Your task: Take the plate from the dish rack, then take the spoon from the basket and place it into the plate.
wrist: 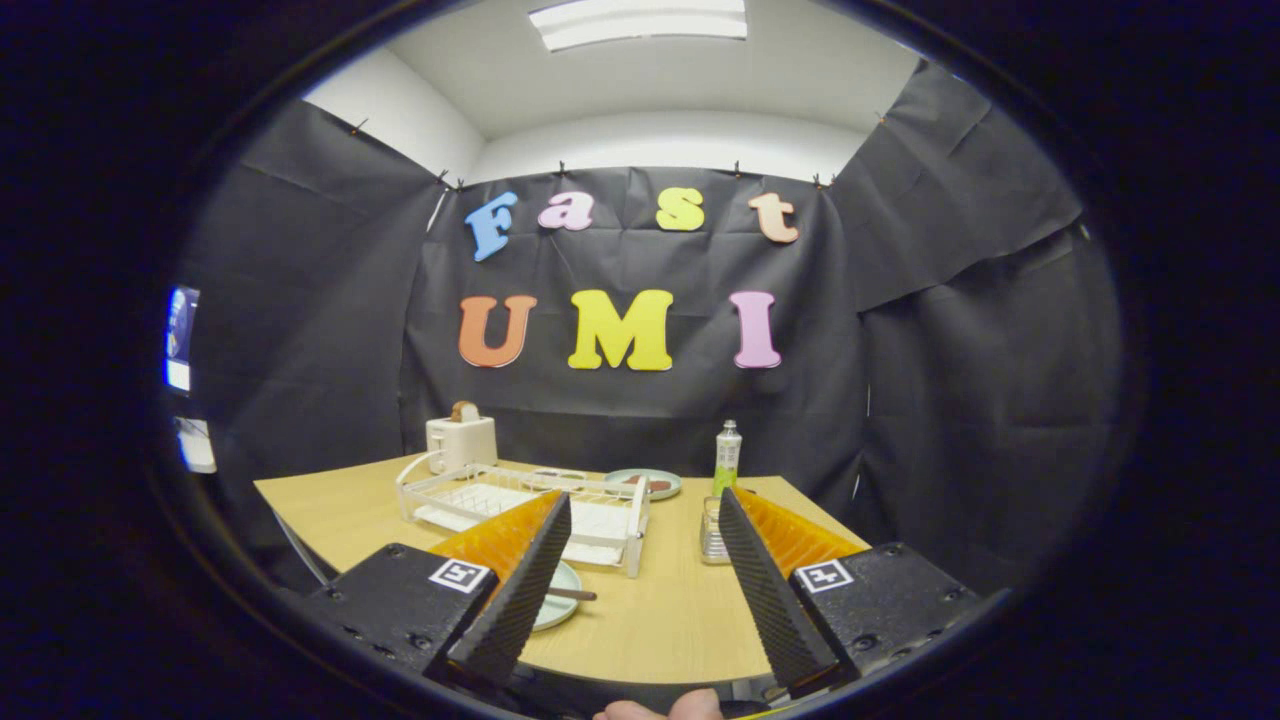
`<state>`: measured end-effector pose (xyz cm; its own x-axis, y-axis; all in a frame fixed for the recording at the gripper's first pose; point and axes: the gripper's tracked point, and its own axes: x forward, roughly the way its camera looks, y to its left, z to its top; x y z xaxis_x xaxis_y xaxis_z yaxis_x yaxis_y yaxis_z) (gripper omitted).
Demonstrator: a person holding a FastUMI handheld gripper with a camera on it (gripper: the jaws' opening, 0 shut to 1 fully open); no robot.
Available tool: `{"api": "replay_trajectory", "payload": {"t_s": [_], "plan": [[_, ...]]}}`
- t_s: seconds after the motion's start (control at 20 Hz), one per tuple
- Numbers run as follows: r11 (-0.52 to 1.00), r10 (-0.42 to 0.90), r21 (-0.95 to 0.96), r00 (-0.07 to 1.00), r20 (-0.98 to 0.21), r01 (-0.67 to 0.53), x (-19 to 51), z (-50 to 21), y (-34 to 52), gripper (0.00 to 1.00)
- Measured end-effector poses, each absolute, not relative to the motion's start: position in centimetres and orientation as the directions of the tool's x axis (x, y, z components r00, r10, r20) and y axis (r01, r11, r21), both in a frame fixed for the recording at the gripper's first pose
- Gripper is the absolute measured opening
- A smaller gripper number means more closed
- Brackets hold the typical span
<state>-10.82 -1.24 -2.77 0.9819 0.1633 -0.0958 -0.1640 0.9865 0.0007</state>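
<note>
A pale green plate [556, 603] lies on the wooden table [660, 610] in front of the dish rack, partly hidden behind my left finger. A brown-handled spoon [574, 594] rests in it, its handle poking out to the right. The white dish rack [500, 500] stands beyond the plate. A small metal basket [711, 535] sits just left of my right finger. My gripper [643, 497] hangs above the table's near edge, open, with nothing between its fingers.
A white toaster [460, 440] with bread in it stands behind the rack. A second plate [645, 483] with something brown lies at the back, and a green bottle [727, 458] stands behind the basket. Part of a hand [660, 710] shows below the fingers.
</note>
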Motion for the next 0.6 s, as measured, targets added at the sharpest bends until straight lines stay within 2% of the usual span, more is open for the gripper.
{"api": "replay_trajectory", "payload": {"t_s": [0.25, 0.6], "plan": [[0.987, 0.158, -0.031, 0.984, -0.079, -0.161, -12.2, -1.2, -1.5, 0.98], [0.992, 0.124, 0.022, 0.989, -0.083, -0.123, -12.6, -0.6, -2.6, 0.99]]}}
